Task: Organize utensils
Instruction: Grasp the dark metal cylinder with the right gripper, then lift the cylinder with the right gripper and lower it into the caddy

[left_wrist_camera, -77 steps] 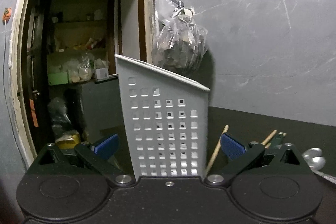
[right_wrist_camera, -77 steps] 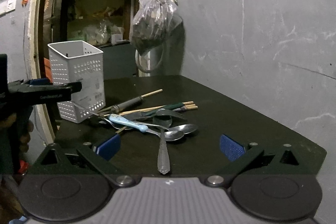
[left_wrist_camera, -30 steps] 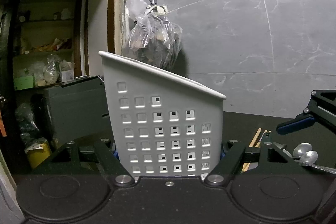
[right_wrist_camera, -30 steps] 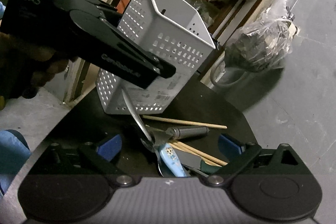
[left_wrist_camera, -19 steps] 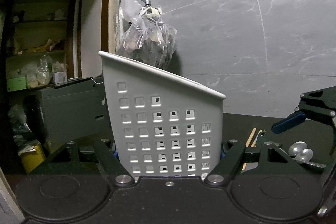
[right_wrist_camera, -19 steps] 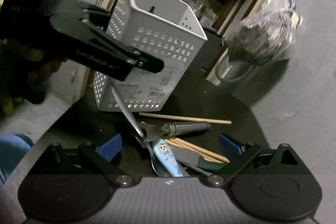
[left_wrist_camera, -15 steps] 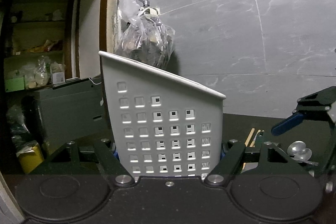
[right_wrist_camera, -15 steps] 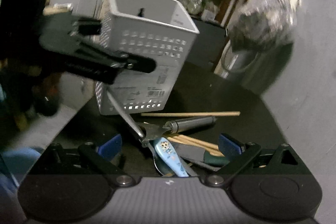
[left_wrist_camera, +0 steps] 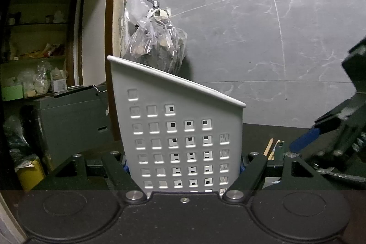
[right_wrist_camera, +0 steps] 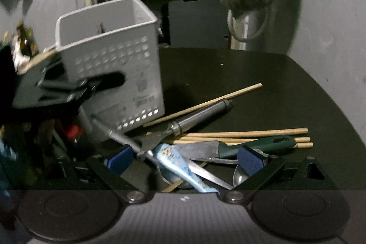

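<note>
A white perforated utensil holder [left_wrist_camera: 183,129] stands tilted on the dark table, and my left gripper [left_wrist_camera: 183,166] is shut on its lower sides. The right wrist view shows the same holder [right_wrist_camera: 109,54] empty, with the left gripper [right_wrist_camera: 68,88] clamped on it. My right gripper [right_wrist_camera: 184,160] is open, low over a pile of utensils. The pile holds a blue-handled spoon [right_wrist_camera: 180,166], a green-handled knife [right_wrist_camera: 251,147], a dark-handled tool [right_wrist_camera: 201,112] and wooden chopsticks [right_wrist_camera: 247,134]. In the left wrist view the right gripper [left_wrist_camera: 331,141] shows at the right edge.
The dark table [right_wrist_camera: 228,75] ends at a rounded edge on the right. A filled plastic bag [left_wrist_camera: 155,54] hangs on the grey wall behind the holder. Left of it, a doorway opens onto cluttered shelves [left_wrist_camera: 34,61].
My right gripper has rolled upright and swung right, so the holder now stands upright in its view and the utensil pile lies between its fingers. The left gripper keeps still on the holder.
</note>
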`<state>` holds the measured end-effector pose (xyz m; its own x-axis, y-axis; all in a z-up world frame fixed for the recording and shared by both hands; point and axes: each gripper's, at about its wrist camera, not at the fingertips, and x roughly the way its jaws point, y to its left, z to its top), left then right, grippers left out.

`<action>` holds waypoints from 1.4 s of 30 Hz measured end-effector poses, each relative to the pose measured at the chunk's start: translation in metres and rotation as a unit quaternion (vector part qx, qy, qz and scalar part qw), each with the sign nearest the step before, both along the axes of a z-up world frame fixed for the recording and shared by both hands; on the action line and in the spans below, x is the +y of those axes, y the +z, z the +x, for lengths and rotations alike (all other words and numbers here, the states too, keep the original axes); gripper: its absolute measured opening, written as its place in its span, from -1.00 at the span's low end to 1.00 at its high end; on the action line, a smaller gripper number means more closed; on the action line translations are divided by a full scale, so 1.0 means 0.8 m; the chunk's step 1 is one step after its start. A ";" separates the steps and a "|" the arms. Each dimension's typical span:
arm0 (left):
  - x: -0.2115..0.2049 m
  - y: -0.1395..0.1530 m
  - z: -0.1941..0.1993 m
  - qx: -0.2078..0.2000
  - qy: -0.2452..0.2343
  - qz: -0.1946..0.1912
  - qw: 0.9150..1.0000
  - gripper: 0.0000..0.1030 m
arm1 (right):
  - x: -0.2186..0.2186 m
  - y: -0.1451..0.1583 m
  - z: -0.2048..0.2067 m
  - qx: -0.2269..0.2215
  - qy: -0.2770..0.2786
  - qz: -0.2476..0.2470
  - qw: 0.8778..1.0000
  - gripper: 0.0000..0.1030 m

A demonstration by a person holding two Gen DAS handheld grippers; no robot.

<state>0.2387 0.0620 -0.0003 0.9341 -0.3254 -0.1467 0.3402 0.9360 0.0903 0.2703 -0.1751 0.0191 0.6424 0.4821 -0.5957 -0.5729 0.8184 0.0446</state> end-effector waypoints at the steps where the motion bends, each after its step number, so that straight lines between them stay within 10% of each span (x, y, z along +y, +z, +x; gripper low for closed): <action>1: 0.000 0.000 0.000 0.000 -0.001 0.000 1.000 0.49 | -0.001 0.001 0.006 0.005 -0.005 0.006 1.000 0.95; 17: 0.001 0.001 0.000 0.000 -0.002 0.000 1.000 0.49 | 0.038 0.005 0.135 0.148 -0.085 0.013 0.985 0.17; 28: 0.000 0.002 -0.002 0.000 -0.003 -0.001 1.000 0.49 | 0.101 0.007 0.138 0.150 -0.107 -0.104 0.977 -0.51; 42: -0.003 0.007 -0.008 0.000 0.004 -0.003 1.000 0.49 | 0.027 0.031 0.081 0.126 -0.094 0.047 0.986 -0.62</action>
<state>0.2327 0.0597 0.0049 0.9367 -0.3191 -0.1438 0.3329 0.9392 0.0842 0.3353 -0.1538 0.0435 0.5619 0.4295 -0.7070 -0.3730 0.8944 0.2469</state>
